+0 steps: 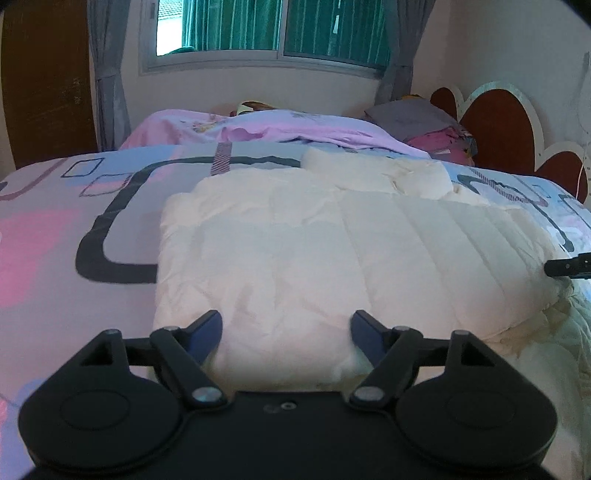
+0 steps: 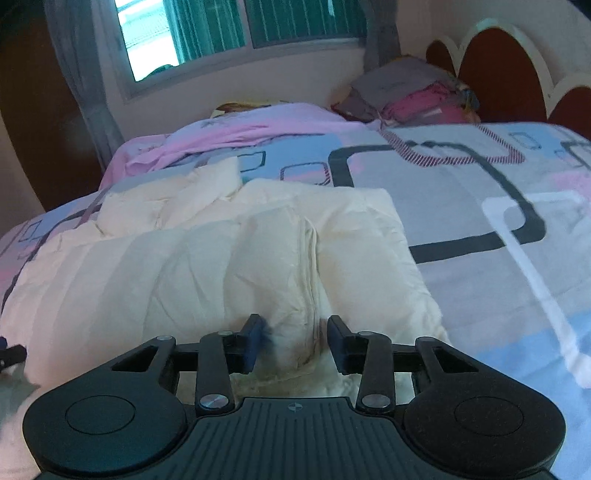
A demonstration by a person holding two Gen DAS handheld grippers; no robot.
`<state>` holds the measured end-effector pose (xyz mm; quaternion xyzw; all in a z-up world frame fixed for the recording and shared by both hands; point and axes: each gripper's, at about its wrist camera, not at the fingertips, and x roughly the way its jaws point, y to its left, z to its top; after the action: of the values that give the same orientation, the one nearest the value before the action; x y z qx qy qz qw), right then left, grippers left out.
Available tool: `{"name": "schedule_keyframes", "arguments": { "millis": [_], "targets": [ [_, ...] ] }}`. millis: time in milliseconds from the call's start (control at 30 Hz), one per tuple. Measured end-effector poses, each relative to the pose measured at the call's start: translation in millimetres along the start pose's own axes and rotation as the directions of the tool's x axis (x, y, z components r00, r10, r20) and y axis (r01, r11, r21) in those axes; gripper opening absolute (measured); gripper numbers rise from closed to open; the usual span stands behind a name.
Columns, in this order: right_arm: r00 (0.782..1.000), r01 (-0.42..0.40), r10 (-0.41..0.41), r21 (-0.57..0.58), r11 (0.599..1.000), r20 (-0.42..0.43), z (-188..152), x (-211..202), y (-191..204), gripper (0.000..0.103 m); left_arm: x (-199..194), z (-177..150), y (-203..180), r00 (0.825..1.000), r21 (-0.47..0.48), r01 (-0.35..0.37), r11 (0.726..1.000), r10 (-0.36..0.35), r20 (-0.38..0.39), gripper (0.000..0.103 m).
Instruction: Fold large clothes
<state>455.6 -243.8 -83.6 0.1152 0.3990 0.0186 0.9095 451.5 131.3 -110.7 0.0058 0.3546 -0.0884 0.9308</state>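
We see a cream quilted puffer jacket (image 1: 295,251) lying partly folded on a bed, over a bedspread (image 1: 55,240) printed with pink, blue and dark rounded squares. The jacket's body lies flat, with what looks like a sleeve or hood bunched at its far end.

Our left claw (image 1: 286,334) stands wide open over the jacket's near edge, a blue-padded finger on each side of a thick bulge of fabric, not pinching it. We judge it is lined up to take hold of that hem.

Our right claw (image 2: 295,341) is narrower, straddling a raised ridge of fabric beside the jacket's front seam. The left pad is blurred, so we cannot be sure whether it presses the cloth or merely brushes it; a gap shows at the right pad.

Both claws sit at the near edge, probably to lift it and fold it away toward the far end. Beyond the bed are a pile of folded clothes (image 2: 413,99), a scalloped headboard (image 1: 506,122) and a window (image 1: 266,29).
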Motion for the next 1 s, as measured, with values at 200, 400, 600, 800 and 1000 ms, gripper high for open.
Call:
{"name": "schedule_keyframes", "arguments": {
  "millis": [200,400,600,800,1000],
  "targets": [
    [0.999,0.028,-0.027,-0.004,1.0,0.029,-0.4,-29.2,-6.1,0.06,-8.2,2.9,-5.5,1.0,0.032,-0.013,0.999,0.012,0.011,0.083],
    [0.999,0.031,-0.031,0.022,0.999,0.027,-25.6,-83.9,-37.3,0.077,-45.1,-22.6,5.4,0.999,0.057,-0.05,0.997,0.049,0.009,0.098],
    [0.999,0.048,-0.047,0.086,0.995,-0.018,-60.3,-126.4,-80.6,0.077,-88.9,-64.6,26.1,0.996,0.028,-0.071,0.997,0.072,-0.05,0.087],
    [0.997,0.022,-0.009,0.172,0.985,-0.077,-97.4,-151.7,-124.9,0.077,-138.2,-106.0,41.4,0.993,-0.087,-0.093,0.992,0.086,-0.086,0.087],
    [0.993,-0.048,0.073,0.259,0.965,-0.089,-131.8,-180.2,-161.3,0.077,-169.9,-140.3,45.5,0.992,-0.232,-0.074,0.97,0.047,-0.117,0.076]
  ]
}}
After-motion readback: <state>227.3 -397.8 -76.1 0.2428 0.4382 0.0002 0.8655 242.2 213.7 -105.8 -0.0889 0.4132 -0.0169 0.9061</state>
